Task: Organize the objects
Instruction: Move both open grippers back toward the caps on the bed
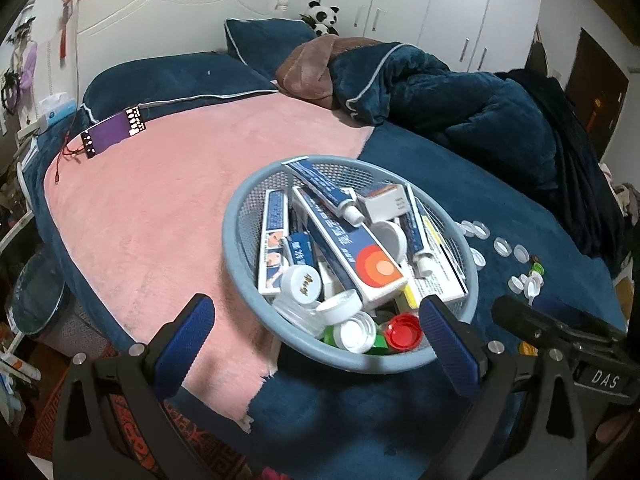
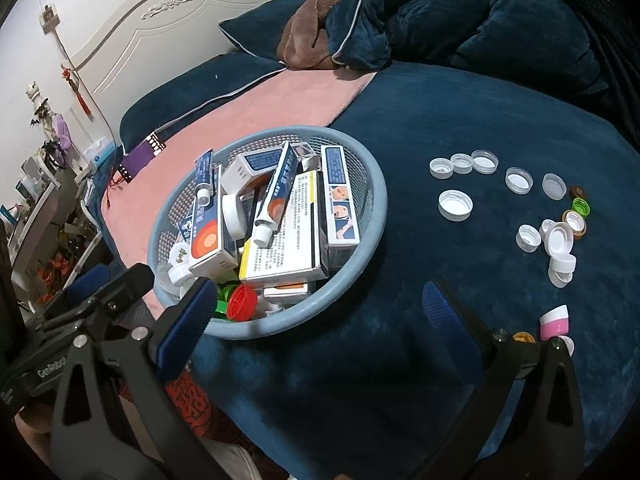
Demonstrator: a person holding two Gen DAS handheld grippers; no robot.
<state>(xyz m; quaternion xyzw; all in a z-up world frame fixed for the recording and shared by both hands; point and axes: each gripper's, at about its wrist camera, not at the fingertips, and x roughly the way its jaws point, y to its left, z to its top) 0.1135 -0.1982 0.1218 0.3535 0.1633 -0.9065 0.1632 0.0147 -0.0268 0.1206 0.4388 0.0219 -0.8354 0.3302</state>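
Observation:
A round blue mesh basket [image 1: 234, 236] sits on the bed, filled with toothpaste boxes [image 1: 352, 252], tubes [image 1: 324, 192], white jars and lids, and a red cap [image 1: 402, 330]. It also shows in the right wrist view [image 2: 376, 200]. Several loose white bottle caps [image 2: 455, 205] and a few coloured ones [image 2: 580, 206] lie on the blue blanket to the basket's right. A pink-and-white cap [image 2: 554, 322] lies near the right finger. My left gripper [image 1: 316, 332] is open, straddling the basket's near rim. My right gripper [image 2: 316, 320] is open and empty, just right of the basket.
A pink blanket [image 1: 168, 184] covers the bed's left part, with a purple strip [image 1: 114, 132] and cable on it. Crumpled blue bedding [image 1: 460, 96], pillows and a panda toy [image 1: 322, 16] lie at the back. The bed edge drops off at the near left.

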